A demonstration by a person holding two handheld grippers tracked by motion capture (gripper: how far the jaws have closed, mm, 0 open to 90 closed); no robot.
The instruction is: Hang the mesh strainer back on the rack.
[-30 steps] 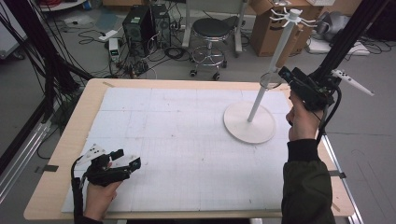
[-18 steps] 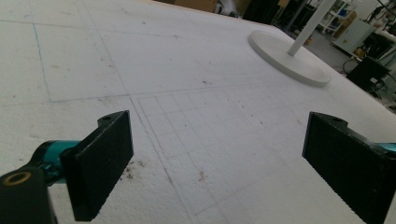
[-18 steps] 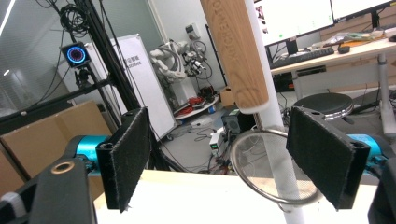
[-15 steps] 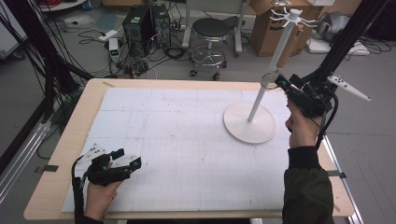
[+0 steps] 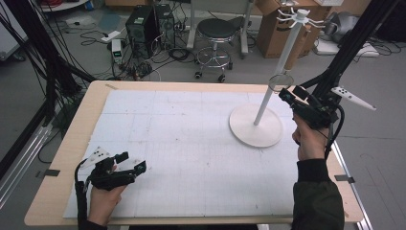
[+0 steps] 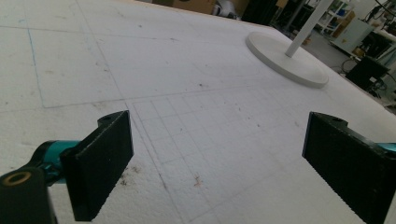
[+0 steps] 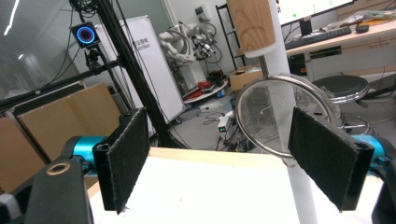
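A white hook stand (image 5: 255, 125) rises from a round base at the right of the white mat. A mesh strainer (image 5: 281, 82) hangs along its pole, wooden handle (image 7: 252, 23) up and metal ring (image 7: 275, 116) down. My right gripper (image 5: 291, 93) is held in the air just right of the ring. Its jaws have just been opening and now stand wide, and the pads do not press on the ring, which hangs just beyond them (image 7: 224, 158). My left gripper (image 5: 127, 165) rests open on the mat at the front left, with nothing between its pads (image 6: 215, 158).
The mat (image 5: 191, 139) covers most of the wooden table (image 5: 67, 153). Behind the table stand a stool (image 5: 218, 31), a computer case (image 5: 141, 24) with cables, and cardboard boxes (image 5: 273, 24). Black frame posts (image 5: 354, 43) rise at the right.
The right gripper has drifted slightly down and toward the person beside the strainer ring, and its jaws stand wider. The strainer stays hanging. The left gripper has not moved.
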